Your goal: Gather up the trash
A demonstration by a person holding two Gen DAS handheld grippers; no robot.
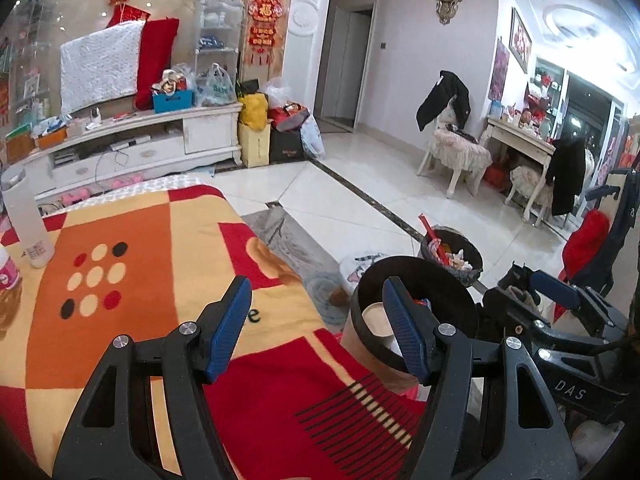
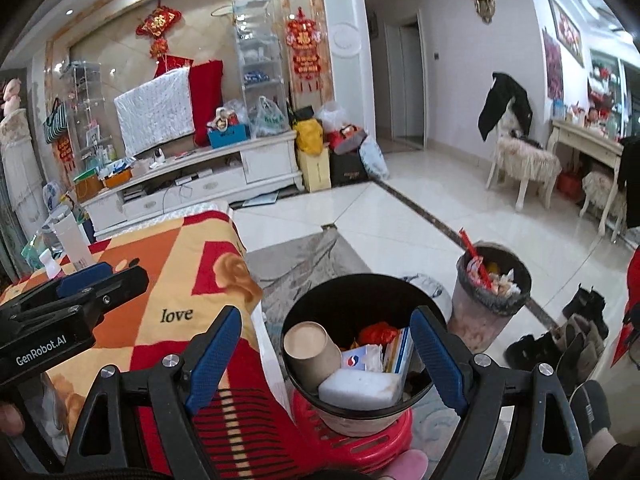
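A small black-rimmed trash bin (image 2: 304,312) stands on a red plastic stool (image 2: 384,436) beside the table. It holds a paper cup (image 2: 310,350), a white sponge block (image 2: 360,388), a red wrapper (image 2: 376,332) and paper packets. My right gripper (image 2: 326,354) is open and empty just above the bin. My left gripper (image 1: 320,326) is open and empty over the table's right edge, with the bin (image 1: 440,280) beside its right finger. The left gripper also shows in the right wrist view (image 2: 80,292).
The table carries a red, orange and yellow blanket (image 1: 160,280). A white tall bottle (image 1: 24,220) and a pink-labelled bottle (image 1: 6,272) stand at its left. A larger full waste basket (image 2: 492,292) stands on the floor to the right, with shoes (image 2: 560,340) nearby.
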